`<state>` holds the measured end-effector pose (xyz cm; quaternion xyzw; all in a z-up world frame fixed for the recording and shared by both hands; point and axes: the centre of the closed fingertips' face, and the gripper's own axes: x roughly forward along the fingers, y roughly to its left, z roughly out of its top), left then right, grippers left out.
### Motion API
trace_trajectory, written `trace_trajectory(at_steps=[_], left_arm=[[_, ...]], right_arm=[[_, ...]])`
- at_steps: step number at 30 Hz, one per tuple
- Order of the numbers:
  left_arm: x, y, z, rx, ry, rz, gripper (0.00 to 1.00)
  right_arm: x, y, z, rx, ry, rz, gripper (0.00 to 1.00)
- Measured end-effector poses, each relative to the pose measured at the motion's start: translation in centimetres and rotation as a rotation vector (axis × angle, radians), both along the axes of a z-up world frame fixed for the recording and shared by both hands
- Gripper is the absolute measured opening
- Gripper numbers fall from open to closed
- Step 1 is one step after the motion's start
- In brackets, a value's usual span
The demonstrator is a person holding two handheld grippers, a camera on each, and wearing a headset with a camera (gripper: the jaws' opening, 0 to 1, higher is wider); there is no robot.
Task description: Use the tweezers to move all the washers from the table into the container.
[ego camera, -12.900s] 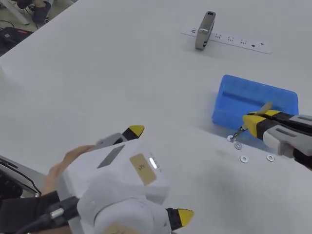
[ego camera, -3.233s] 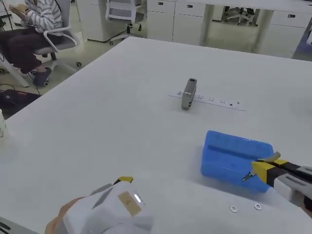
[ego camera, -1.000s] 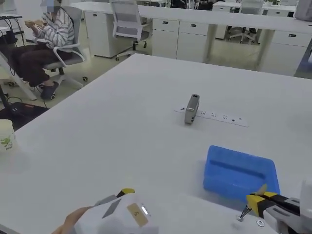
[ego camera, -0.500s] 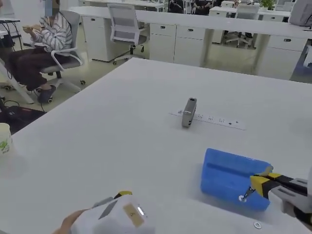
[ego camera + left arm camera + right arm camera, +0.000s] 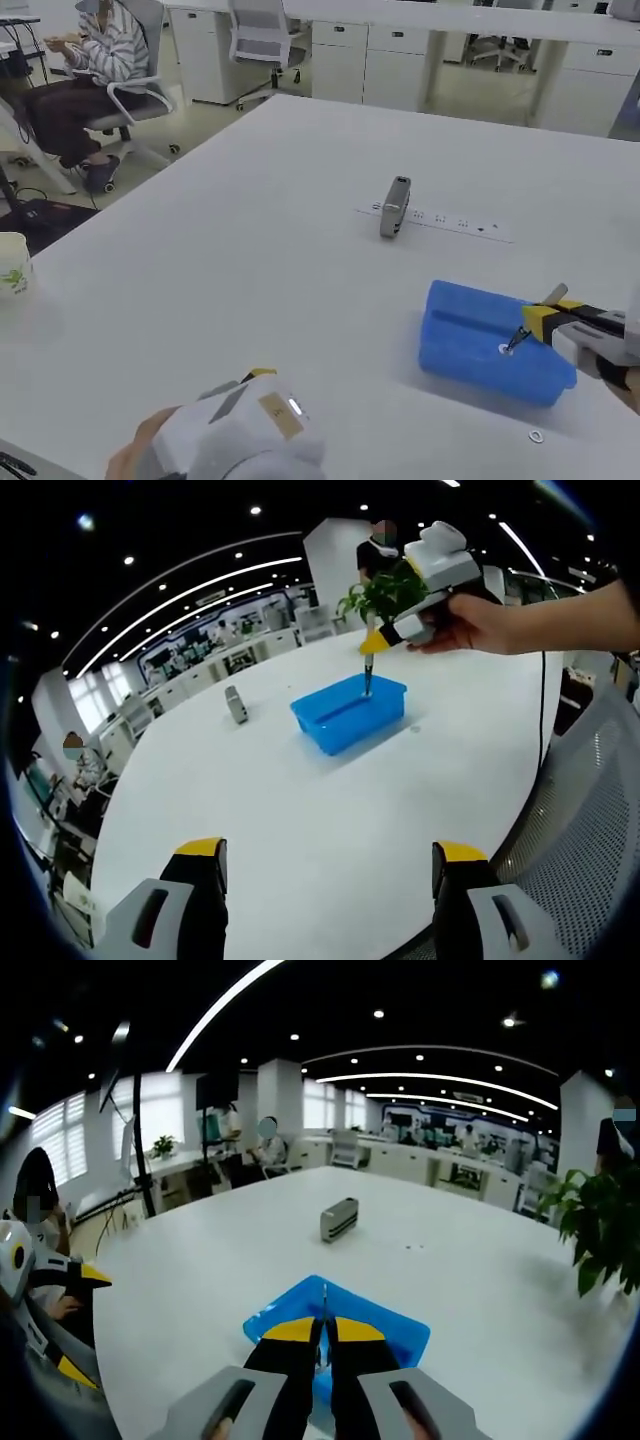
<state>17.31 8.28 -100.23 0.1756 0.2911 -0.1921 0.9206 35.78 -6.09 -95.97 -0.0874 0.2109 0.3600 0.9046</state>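
The blue container (image 5: 470, 335) sits on the white table at the right. My right gripper (image 5: 543, 312) is shut on the thin tweezers (image 5: 517, 340), whose tip holds a small washer (image 5: 503, 349) over the container's inside. One more washer (image 5: 537, 436) lies on the table in front of the container. In the right gripper view the gripper (image 5: 322, 1328) clamps the tweezers (image 5: 323, 1310) above the container (image 5: 400, 1335). My left gripper (image 5: 325, 865) is open with nothing between its fingers, low at the front left (image 5: 262, 375). From there the container (image 5: 350, 712) and the right gripper (image 5: 420, 590) show ahead.
A grey device (image 5: 394, 207) stands on a white power strip (image 5: 450, 222) behind the container. A paper cup (image 5: 12, 265) sits at the table's left edge. A person sits on an office chair (image 5: 130, 95) beyond the table.
The right gripper has risen from the table in front of the container and moved back over it, carrying a washer in the tweezers. The left gripper has stayed put.
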Motion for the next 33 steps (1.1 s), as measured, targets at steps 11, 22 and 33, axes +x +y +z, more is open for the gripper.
trace_trajectory(at_steps=[11,22,33], left_arm=[[0.0,0.0,-0.3,0.005,0.016,-0.001,0.86],[-0.1,0.0,-0.4,0.015,0.023,-0.003,0.85],[-0.1,0.1,-0.6,0.031,0.027,-0.003,0.85]], right_arm=[[0.2,0.8,-3.4,-0.055,0.036,0.010,0.01],[0.5,1.0,-4.3,-0.063,0.049,0.015,0.01],[0.7,0.9,-5.1,-0.076,0.045,0.021,0.01]])
